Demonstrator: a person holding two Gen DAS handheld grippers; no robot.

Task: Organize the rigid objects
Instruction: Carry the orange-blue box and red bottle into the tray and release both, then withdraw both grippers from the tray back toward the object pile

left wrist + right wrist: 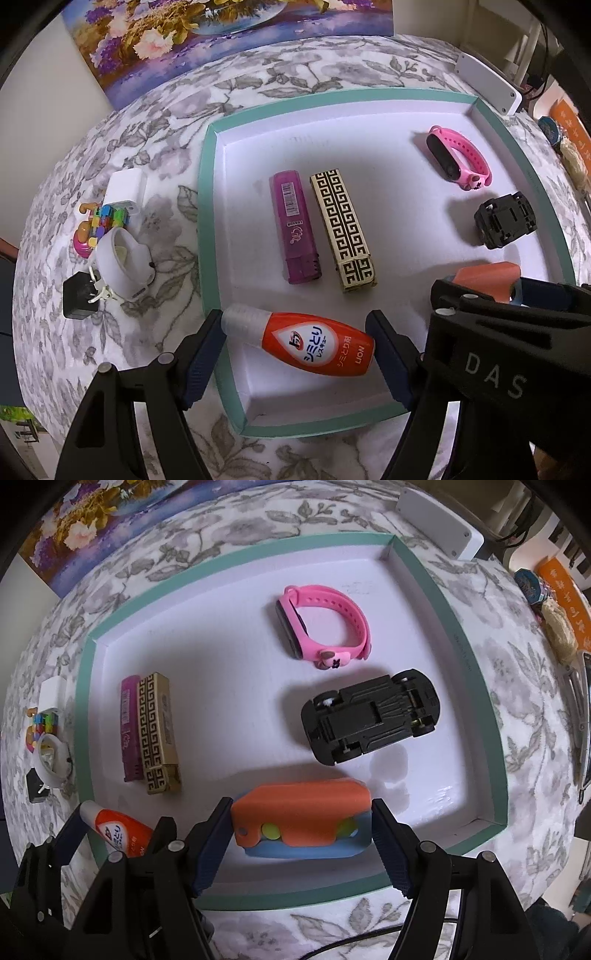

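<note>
Left tool [297, 345] pinching the orange stain-remover bottle [310, 345] over the tray's [207, 236] near-left corner. Right tool [301, 823] pinching the orange-and-blue block [301, 812] at the tray's near edge, toy car [373, 722] just beyond it.

Floral-patterned tablecloth [258, 74] under a teal-rimmed tray [202, 206], with small trinkets [107, 240] just beside it.
</note>
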